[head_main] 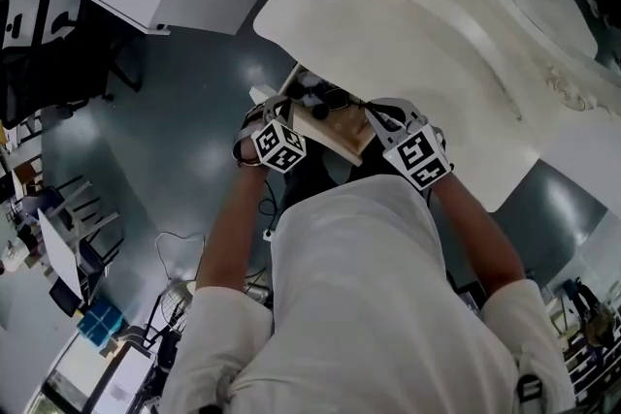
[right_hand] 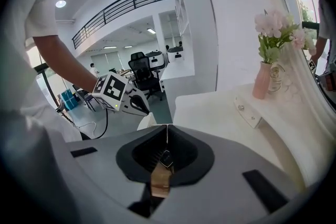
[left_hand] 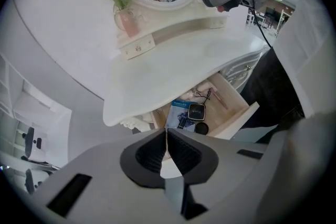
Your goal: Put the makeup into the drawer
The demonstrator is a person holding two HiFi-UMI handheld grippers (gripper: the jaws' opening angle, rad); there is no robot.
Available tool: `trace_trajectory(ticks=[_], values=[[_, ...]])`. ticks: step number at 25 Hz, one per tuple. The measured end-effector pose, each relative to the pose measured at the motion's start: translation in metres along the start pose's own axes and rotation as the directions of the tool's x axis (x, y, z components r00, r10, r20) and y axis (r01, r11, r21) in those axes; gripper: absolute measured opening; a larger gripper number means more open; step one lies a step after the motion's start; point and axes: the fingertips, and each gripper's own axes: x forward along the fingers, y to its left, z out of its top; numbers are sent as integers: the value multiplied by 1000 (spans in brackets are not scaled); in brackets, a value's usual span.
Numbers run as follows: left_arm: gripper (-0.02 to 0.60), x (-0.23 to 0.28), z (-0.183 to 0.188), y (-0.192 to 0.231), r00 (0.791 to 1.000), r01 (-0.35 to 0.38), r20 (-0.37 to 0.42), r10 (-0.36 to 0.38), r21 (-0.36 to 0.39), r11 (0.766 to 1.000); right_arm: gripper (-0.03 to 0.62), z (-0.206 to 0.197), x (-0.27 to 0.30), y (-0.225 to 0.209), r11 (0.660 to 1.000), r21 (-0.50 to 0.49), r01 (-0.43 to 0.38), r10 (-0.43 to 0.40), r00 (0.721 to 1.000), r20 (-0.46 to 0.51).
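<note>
jaws shut together, drawer (head_main: 342,133) mostly hidden

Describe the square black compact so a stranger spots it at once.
Find the white dressing table, then the open drawer beneath its top. The square black compact lies inside, beside the blue packet and the round black lid; only it is square with a pale rim.

Office hall: swivel chair (right_hand: 140,67), mezzanine railing (right_hand: 126,6).
</note>
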Motion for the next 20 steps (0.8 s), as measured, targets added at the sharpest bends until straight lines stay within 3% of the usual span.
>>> trace_trajectory(ticks=[5,11,20], values=[[18,-28,-8,3,995,-2,98,5,-33,999,31,12,3,23,997,12,70,-70,998,8],[17,-62,-15,12,975,3,223,6,-38,999,31,21,3,50,986,52,161,-162,987,9],[18,-110,-35,19,931,24,364,-21,-3,1000,31,18,-8,88,938,78,339,-342,939,29]])
